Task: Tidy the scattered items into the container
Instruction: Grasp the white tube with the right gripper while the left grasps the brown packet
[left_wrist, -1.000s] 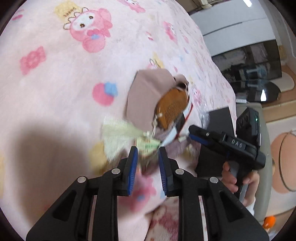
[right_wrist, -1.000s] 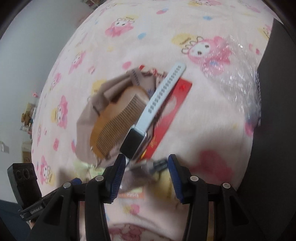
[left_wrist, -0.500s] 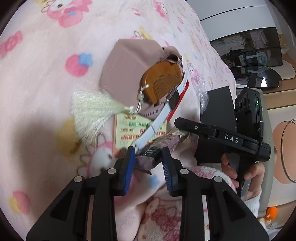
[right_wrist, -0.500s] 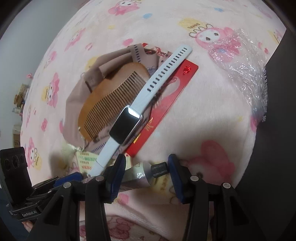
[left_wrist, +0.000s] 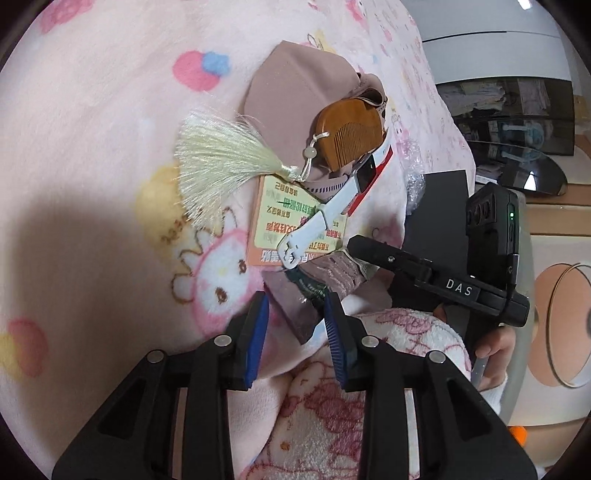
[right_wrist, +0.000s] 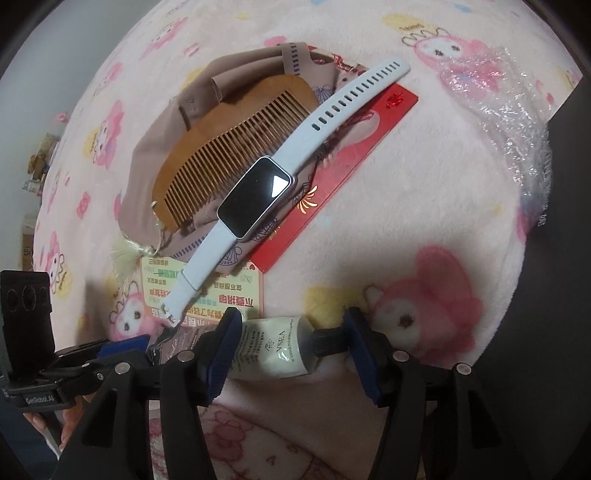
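Pink blanket (right_wrist: 424, 206) with bunnies holds a pile in the middle of the frame: a wooden comb (right_wrist: 236, 147), a white watch (right_wrist: 255, 201), a red envelope (right_wrist: 343, 166) and a card (right_wrist: 221, 291). The right gripper (right_wrist: 291, 343) has just been opening; its jaws stand wide around a cream tube (right_wrist: 273, 349) at the bottom. The left gripper (left_wrist: 295, 325) has just been opening too, jaws narrow, around a mauve packet (left_wrist: 295, 314), pads not touching.

White smartwatch band (right_wrist: 258, 199) is covering part of the brown wooden comb's (right_wrist: 225, 147) teeth. Black box (right_wrist: 554, 258) is running off the frame edge. Print on the orange-bordered card (left_wrist: 291, 218) is too small to read.
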